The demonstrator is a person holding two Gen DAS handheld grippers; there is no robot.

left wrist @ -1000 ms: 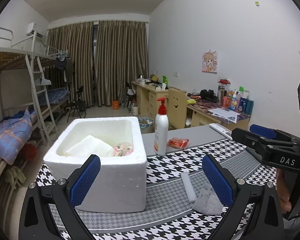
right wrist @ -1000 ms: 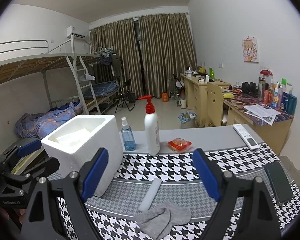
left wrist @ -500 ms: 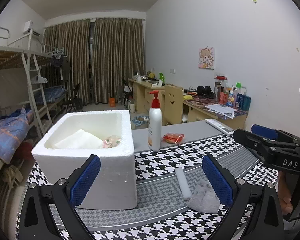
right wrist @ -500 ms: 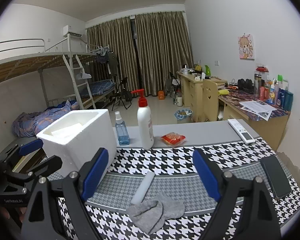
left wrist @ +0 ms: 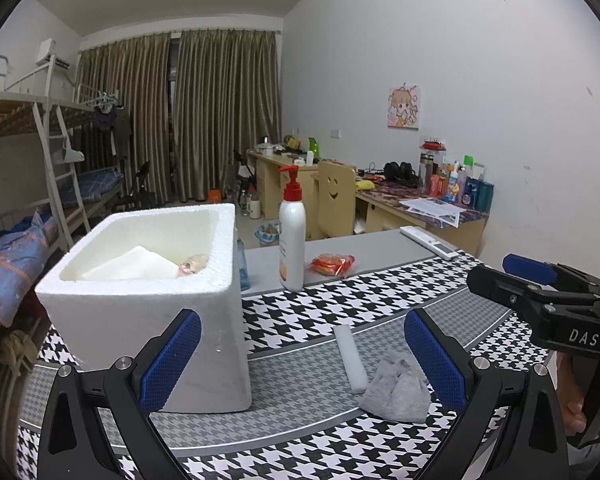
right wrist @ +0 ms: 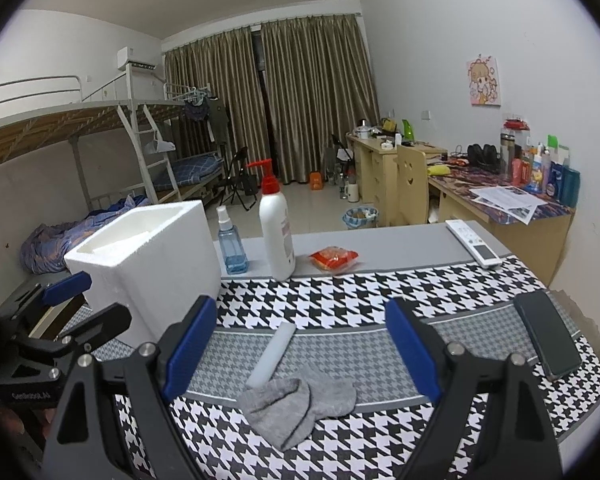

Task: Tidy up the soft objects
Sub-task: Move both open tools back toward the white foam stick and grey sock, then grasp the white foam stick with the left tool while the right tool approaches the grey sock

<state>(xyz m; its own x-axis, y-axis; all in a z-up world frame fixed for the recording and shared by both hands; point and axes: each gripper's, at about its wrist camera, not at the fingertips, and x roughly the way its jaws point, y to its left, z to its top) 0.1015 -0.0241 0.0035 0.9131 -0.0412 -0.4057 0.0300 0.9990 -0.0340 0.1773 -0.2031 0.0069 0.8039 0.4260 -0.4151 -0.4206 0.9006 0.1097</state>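
A white foam box (left wrist: 148, 300) (right wrist: 152, 256) stands on the left of the houndstooth table. Inside it lie a white foam slab (left wrist: 132, 266) and a small doll head (left wrist: 194, 262). A crumpled grey sock (left wrist: 398, 390) (right wrist: 296, 402) lies near the front, touching a white foam stick (left wrist: 350, 358) (right wrist: 272, 356). My left gripper (left wrist: 300, 356) is open and empty, with the box in front of its left finger. My right gripper (right wrist: 300, 356) is open and empty, above the sock.
A white pump bottle (left wrist: 292, 236) (right wrist: 276, 232), a blue spray bottle (right wrist: 230, 244) and a red snack packet (left wrist: 331, 265) (right wrist: 334, 259) stand further back. A remote (right wrist: 472, 242) and a black phone (right wrist: 548, 336) lie on the right. The table edge (right wrist: 596, 360) is close at right.
Both views have shifted: the box, bottle and sock sit a little lower and nearer in the frames. Both grippers stay open and empty.
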